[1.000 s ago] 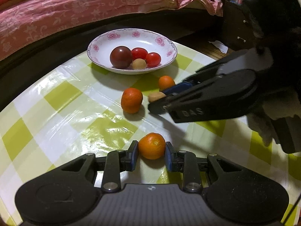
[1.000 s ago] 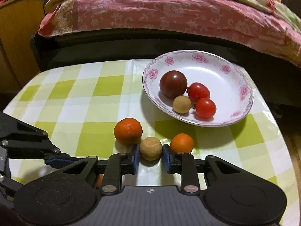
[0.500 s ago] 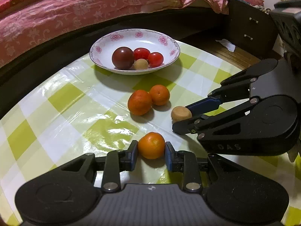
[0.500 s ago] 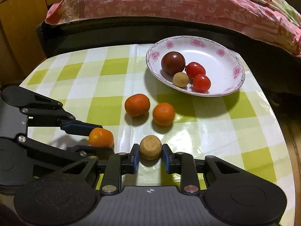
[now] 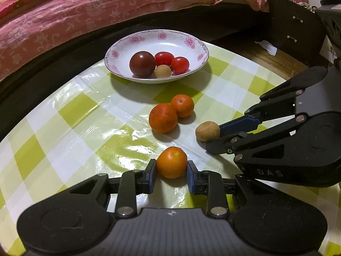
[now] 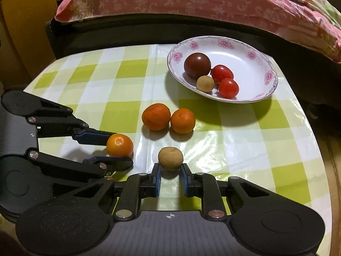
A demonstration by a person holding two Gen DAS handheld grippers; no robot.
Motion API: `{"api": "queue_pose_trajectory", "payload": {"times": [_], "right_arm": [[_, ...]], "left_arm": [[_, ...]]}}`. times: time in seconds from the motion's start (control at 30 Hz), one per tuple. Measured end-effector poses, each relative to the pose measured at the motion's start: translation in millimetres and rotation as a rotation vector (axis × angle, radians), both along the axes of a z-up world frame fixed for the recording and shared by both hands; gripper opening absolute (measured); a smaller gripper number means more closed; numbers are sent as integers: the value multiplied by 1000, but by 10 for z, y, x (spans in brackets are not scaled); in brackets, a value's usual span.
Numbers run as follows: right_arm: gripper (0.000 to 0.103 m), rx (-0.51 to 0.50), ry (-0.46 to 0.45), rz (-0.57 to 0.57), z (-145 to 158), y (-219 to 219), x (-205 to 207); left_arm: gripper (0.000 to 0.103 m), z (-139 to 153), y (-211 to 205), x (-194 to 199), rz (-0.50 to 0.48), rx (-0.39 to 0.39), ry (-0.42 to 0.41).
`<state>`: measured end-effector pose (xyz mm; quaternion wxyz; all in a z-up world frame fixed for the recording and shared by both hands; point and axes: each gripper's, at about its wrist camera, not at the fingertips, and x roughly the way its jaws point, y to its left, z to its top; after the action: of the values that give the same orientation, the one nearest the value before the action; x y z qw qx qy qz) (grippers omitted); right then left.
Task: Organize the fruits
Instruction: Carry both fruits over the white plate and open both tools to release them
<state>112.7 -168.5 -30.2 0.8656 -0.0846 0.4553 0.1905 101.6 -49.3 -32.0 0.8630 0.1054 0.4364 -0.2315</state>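
Checked tablecloth (image 5: 70, 115); left gripper (image 5: 171, 173) apparently grips mandarin (image 5: 171, 161), stem-end up.

Indoor light, moderately dim, warm cast. Source sits overhead: the plate (image 5: 198, 51) throws a soft dark shadow onto the checked tablecloth (image 5: 70, 115) on the side nearer the camera, and fruit near the plate carry short soft shadows. Specular glare in patches on the glossy cloth below the plate in both views, brightest along wrinkles. Small highlights on the tomatoes (image 6: 226, 81) inside the plate. Strong fisheye bowing; black vignette in the corners. Bedding (image 6: 191, 2) behind the plate is soft and noisy. Mild overall softness, compression grain.
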Motion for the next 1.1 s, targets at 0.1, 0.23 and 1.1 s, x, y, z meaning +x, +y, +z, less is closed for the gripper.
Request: {"api": "queue_pose_trajectory", "payload": {"times": [0.1,0.23,1.1], "right_arm": [[16,14,5,-4,-1,-18,13],[16,49,23,-30,3,-52,76],[17,130,-86,-139,352,-383,699]], "left_arm": [[37,2,33,41,-2,-29,2],[36,19,55,105,2,-51,5],[36,278,-196,869,38,-65,-111]]}}
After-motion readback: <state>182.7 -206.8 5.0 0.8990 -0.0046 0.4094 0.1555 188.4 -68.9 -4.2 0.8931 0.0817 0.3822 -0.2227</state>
